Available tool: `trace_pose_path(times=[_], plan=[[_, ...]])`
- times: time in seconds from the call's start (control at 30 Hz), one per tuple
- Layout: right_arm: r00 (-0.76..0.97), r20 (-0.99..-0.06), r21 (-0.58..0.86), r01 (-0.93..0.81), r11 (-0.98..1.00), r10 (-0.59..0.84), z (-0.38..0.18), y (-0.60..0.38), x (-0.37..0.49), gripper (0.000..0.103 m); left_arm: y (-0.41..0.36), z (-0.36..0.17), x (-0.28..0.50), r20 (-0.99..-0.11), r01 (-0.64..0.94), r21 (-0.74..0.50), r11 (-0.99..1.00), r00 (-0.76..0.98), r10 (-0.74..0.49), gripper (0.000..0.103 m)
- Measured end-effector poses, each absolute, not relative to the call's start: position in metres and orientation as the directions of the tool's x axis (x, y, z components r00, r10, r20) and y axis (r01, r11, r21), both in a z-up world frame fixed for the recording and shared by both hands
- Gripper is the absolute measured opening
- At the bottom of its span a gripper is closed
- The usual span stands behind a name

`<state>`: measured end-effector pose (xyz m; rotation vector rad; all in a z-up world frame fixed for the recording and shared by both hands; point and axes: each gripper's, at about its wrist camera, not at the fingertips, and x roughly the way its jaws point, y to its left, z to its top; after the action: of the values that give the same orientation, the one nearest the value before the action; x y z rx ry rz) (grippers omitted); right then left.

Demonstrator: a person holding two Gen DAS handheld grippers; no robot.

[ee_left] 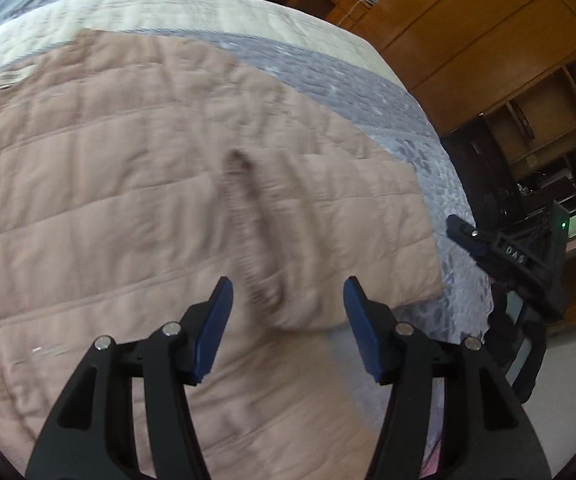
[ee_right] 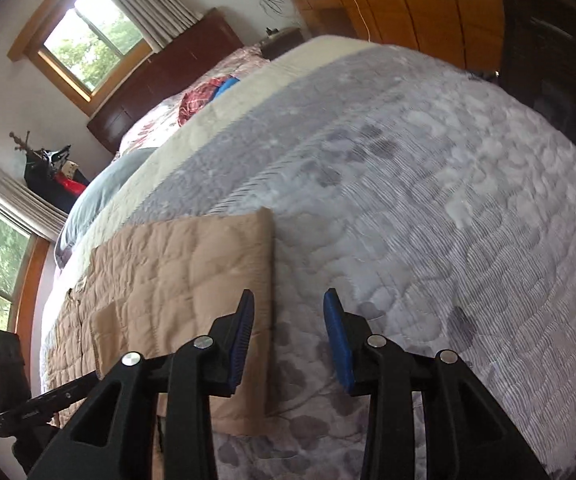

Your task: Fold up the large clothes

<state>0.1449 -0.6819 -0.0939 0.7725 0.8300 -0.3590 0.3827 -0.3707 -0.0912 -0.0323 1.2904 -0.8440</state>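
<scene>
Both my grippers, left (ee_left: pixel 288 292) and right (ee_right: pixel 288 308), stand apart and empty over the quilted tan garment (ee_left: pixel 127 184), which lies flat on the grey bedspread (ee_right: pixel 428 200). It looks soft, puffy and light; I'd pinch its near corner hem.

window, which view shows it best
The right wrist view: the window shows whole at upper left, wooden frame, curtain beside it, trees outside. The left wrist view shows none of it, only the bed and wooden cupboards.
</scene>
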Motion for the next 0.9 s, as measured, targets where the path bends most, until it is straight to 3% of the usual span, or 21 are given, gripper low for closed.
trace_pose_path(times=[0.03,0.13,0.27,0.53,0.9], plan=[[0.635,-0.773,0.469,0.568,0.676,0.003,-0.096,-0.682,0.146,0.037,-0.377,-0.094,0.382,-0.833,0.534,-0.455,0.713,0.029,-0.553,0.051],[0.638,-0.769,0.491,0.551,0.674,0.038,-0.103,-0.687,0.146,0.037,-0.393,-0.101,0.379,-0.863,0.546,-0.398,0.737,0.051,-0.503,0.024],[0.637,-0.769,0.492,0.541,0.682,0.051,-0.105,-0.677,0.152,0.037,-0.388,-0.102,0.383,-0.855,0.542,-0.399,0.740,0.071,-0.514,0.004],[0.681,-0.717,0.579,0.460,0.673,0.152,-0.104,-0.664,0.162,0.037,-0.332,-0.070,0.389,-0.805,0.527,-0.379,0.761,0.218,-0.552,0.001],[0.661,-0.672,0.642,0.295,0.708,0.334,-0.103,-0.603,0.206,0.037,-0.211,-0.040,0.425,-0.783,0.385,-0.325,0.864,0.402,-0.474,0.001]])
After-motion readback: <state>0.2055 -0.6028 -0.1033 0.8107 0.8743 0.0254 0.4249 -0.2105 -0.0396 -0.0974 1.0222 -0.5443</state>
